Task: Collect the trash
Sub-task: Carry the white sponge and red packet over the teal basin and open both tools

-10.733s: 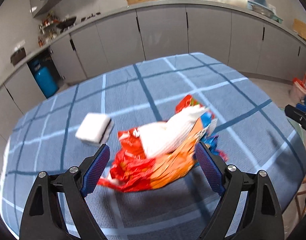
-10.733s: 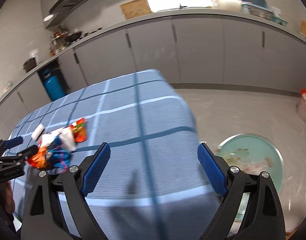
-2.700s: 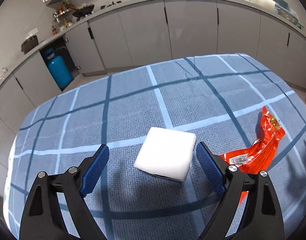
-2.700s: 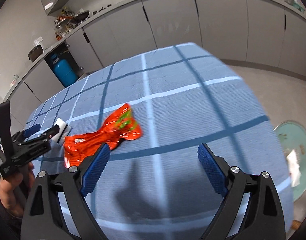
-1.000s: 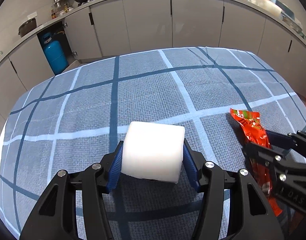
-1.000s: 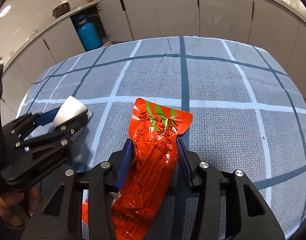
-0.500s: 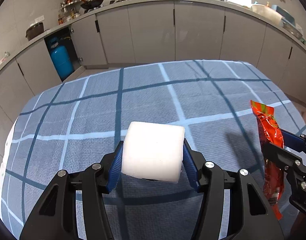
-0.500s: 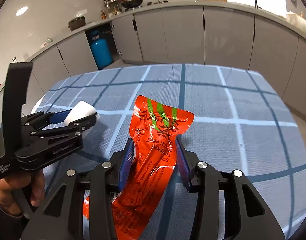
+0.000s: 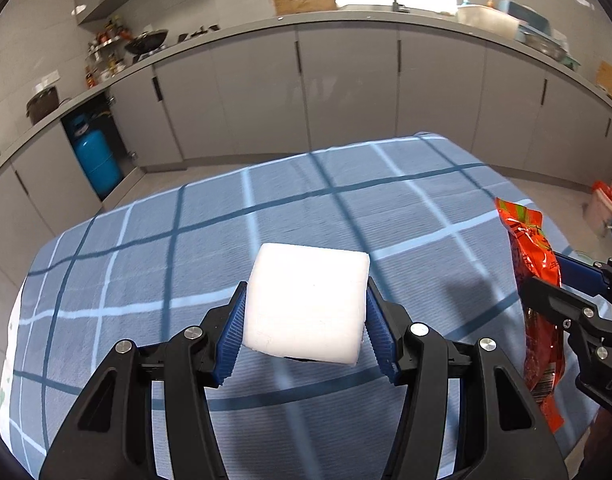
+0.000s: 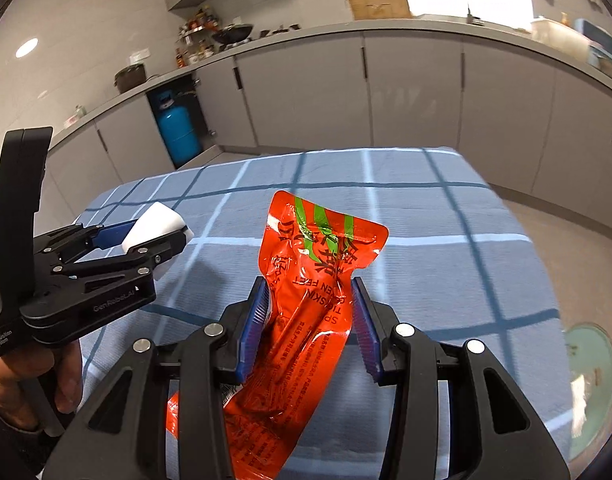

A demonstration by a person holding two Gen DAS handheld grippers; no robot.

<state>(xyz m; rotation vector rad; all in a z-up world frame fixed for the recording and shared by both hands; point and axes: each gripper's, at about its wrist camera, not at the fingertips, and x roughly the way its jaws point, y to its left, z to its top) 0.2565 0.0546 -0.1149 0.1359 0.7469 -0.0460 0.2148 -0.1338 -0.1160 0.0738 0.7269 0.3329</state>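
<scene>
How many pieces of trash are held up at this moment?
2. The white block is in the left gripper; the red wrapper is in the right gripper. Others may be hidden.

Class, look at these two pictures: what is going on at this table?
A person is clearing rubbish off a table with a blue checked cloth, with a handheld gripper in each hand. The left gripper is shut on a white block, and the right gripper is shut on an orange-red snack wrapper. Both pieces are held above the cloth. A round bin stands on the floor beside the table.
</scene>
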